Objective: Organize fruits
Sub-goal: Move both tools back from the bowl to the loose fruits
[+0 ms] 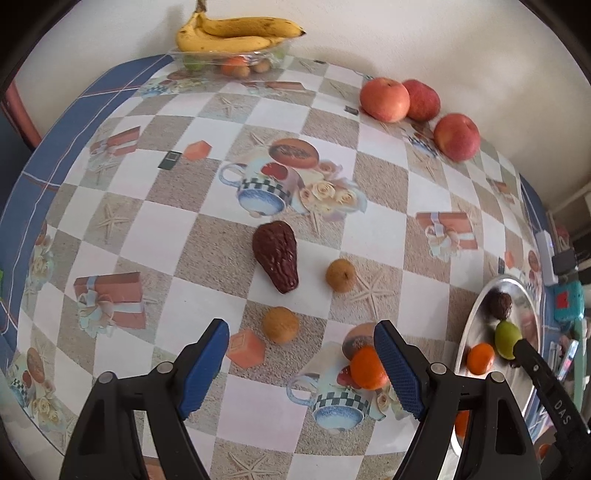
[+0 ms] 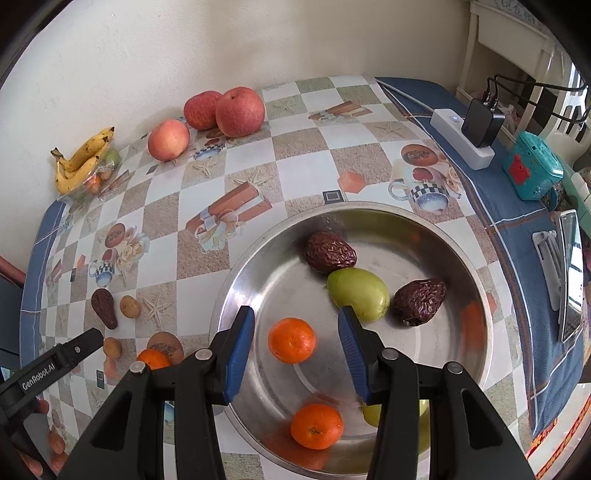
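Observation:
A steel bowl point(image 2: 461, 243) holds two wrinkled dark dates point(image 2: 330, 253) point(image 2: 419, 301), a green fruit point(image 2: 358, 293) and two mandarins point(image 2: 291, 339) point(image 2: 316, 426). My right gripper point(image 2: 295, 317) hangs open over the bowl, and the upper mandarin lies below the gap, untouched. A second green fruit point(image 2: 371, 413) is half hidden behind its right finger. My left gripper point(image 1: 301, 332) is open above the table. In front of it lie a date point(image 1: 275, 256) and two longans point(image 1: 340, 275) point(image 1: 280, 325), with a mandarin point(image 1: 367, 367) beside its right finger.
Three apples point(image 1: 384, 99) sit by the wall. Bananas point(image 1: 236, 33) lie on a clear container of fruit at the far corner. A power strip with a charger point(image 2: 461, 136), a teal box point(image 2: 532, 170) and a phone point(image 2: 570, 273) line the table's right edge.

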Available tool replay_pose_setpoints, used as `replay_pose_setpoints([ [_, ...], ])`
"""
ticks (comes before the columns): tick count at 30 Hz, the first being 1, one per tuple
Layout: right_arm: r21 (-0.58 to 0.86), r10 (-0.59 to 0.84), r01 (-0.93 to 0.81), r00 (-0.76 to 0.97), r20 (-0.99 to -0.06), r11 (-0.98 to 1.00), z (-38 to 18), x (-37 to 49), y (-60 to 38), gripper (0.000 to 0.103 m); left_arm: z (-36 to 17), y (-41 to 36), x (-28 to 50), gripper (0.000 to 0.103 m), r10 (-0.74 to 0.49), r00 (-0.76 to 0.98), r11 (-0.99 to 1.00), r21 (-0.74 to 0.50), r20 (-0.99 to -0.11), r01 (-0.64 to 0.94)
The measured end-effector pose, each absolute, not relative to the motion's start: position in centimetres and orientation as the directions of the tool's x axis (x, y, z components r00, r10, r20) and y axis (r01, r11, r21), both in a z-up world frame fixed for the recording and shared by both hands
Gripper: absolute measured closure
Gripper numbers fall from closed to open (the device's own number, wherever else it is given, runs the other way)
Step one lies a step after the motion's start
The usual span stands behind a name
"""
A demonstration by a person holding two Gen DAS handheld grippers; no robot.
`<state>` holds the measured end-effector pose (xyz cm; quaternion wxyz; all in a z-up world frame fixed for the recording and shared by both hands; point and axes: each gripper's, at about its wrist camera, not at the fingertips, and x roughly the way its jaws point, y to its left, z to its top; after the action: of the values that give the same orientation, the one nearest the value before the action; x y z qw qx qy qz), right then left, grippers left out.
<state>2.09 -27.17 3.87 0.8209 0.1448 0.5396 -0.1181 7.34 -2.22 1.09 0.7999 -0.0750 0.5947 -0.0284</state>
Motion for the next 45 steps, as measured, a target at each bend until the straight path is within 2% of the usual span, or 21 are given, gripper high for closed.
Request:
replay_pose_setpoints([
  [5,0.084,-0.058,0.354,0.373,-0.926,0.931,3.5,2.2,-27.2,0.054,0.7,-2.8,7.2,0.02,-0.131,0.277,0.989,-0.145,-0.952,-0.028],
  [7,0.068,-0.07,0.357,0.359,-0.931,0.932,3.3,2.3,-27.2,0.048,0.6,-3.0,7.1,0.02,-0.126,0.273,0.99,-0.138,-0.954,-0.025],
  [8,0.064,-0.072,0.358,0.355,-0.932,0.932,3.2,2.3,-27.2,0.039,0.5,-3.0,7.1,0.02,-0.125,0.271,0.99,-0.137,-0.954,-0.024],
  [9,0.063,-0.074,0.36,0.355,-0.932,0.931,3.2,2.3,-27.2,0.035,0.5,-3.1,7.1,0.02,-0.124,0.27,0.991,-0.135,-0.955,-0.023],
  [13,0.061,-0.082,0.366,0.363,-0.928,0.929,3.3,2.3,-27.3,0.035,0.4,-3.3,7.0,0.02,-0.119,0.268,0.992,-0.127,-0.956,-0.015],
  [16,0.097,-0.053,0.367,0.377,-0.925,0.925,3.2,2.1,-27.5,0.017,0.4,-3.5,6.9,0.019,-0.116,0.267,0.993,-0.122,-0.957,-0.007],
  [18,0.136,-0.018,0.363,0.391,-0.92,0.922,3.1,2.1,-27.6,0.013,0.3,-3.6,6.9,0.019,-0.111,0.268,0.993,-0.116,-0.957,-0.003],
  [19,0.149,-0.006,0.362,0.394,-0.919,0.92,3.1,2.1,-27.6,0.013,0.3,-3.6,6.9,0.017,-0.109,0.267,0.994,-0.114,-0.958,-0.001],
  [20,0.159,0.005,0.36,0.393,-0.92,0.919,2.9,2.1,-27.6,0.013,0.3,-3.7,6.9,0.01,-0.106,0.266,0.994,-0.11,-0.958,-0.001],
  [22,0.168,0.016,0.364,0.385,-0.923,0.916,2.6,2.1,-27.7,0.006,0.2,-3.7,6.8,0.002,-0.1,0.269,0.994,-0.105,-0.958,-0.003],
  [32,0.153,0.003,0.399,0.352,-0.936,0.904,1.7,2.0,-28.3,0.005,-0.5,-4.0,6.8,0.0,-0.036,0.273,0.999,-0.033,-0.961,0.018],
  [45,0.152,0.012,0.398,0.333,-0.943,0.904,0.9,2.3,-28.2,0.005,-0.3,-3.1,7.1,0.0,-0.045,0.264,0.999,-0.048,-0.964,-0.005],
])
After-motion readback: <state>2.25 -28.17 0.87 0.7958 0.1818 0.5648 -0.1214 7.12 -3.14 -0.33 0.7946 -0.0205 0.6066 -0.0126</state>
